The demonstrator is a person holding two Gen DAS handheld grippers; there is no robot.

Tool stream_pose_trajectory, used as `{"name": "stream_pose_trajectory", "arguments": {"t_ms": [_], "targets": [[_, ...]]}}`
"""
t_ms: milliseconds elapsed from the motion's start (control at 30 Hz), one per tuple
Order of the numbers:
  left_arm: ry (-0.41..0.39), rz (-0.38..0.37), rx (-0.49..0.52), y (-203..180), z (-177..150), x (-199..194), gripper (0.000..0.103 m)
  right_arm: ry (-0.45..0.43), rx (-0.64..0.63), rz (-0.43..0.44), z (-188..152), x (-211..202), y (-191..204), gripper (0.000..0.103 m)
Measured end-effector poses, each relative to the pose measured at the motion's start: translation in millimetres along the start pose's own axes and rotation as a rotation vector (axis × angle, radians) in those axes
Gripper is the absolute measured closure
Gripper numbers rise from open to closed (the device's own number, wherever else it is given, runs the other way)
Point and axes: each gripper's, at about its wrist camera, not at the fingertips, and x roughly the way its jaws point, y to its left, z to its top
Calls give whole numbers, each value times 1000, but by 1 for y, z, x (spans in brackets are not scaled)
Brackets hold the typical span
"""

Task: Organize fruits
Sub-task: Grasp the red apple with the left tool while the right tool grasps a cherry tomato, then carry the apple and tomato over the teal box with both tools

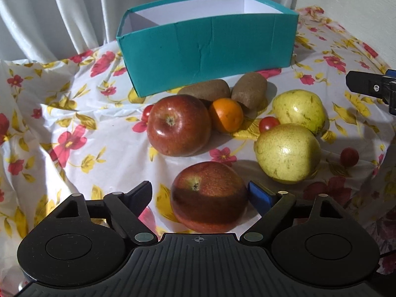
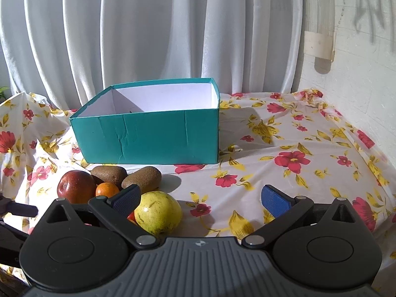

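Observation:
A teal box (image 1: 208, 54) with a white empty inside stands at the back of the floral tablecloth; it also shows in the right wrist view (image 2: 153, 136). In front of it lie two kiwis (image 1: 205, 89), an orange (image 1: 226, 115), two red apples, two yellow-green pears (image 1: 288, 152) and small red tomatoes (image 1: 268, 123). My left gripper (image 1: 200, 194) is open, its jaws on either side of the near apple (image 1: 209, 196); the right pad is at its skin, the left stands apart. My right gripper (image 2: 200, 198) is open and empty, with a pear (image 2: 158, 212) just inside its left finger.
White curtains hang behind the table, and a white wall stands on the right. The far apple (image 1: 179, 125) lies beside the orange. A lone tomato (image 1: 349, 156) lies at the right. The right gripper's finger (image 1: 371, 86) shows at the left view's right edge.

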Motion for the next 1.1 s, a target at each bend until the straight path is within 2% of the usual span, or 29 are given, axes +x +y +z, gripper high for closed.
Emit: {"name": "stream_pose_trajectory", "arguments": {"t_ms": [133, 333, 533, 700, 767, 833, 1100], "targets": [[35, -16, 7, -4, -1, 9, 28, 17, -8, 7, -5, 0, -1, 0], [47, -26, 8, -3, -2, 17, 28, 34, -46, 7, -13, -1, 3, 0], [50, -32, 3, 1, -2, 16, 29, 113, -85, 19, -28, 7, 10, 2], [59, -35, -9, 7, -2, 14, 29, 210, -88, 45, -41, 19, 15, 28], [52, -39, -10, 8, -1, 11, 29, 251, -82, 51, -46, 25, 14, 53], [47, -34, -6, 9, 0, 9, 29, 288, -65, 56, -50, 29, 13, 59], [28, -42, -14, 10, 9, 1, 29, 317, -65, 60, -52, 30, 12, 67]]}}
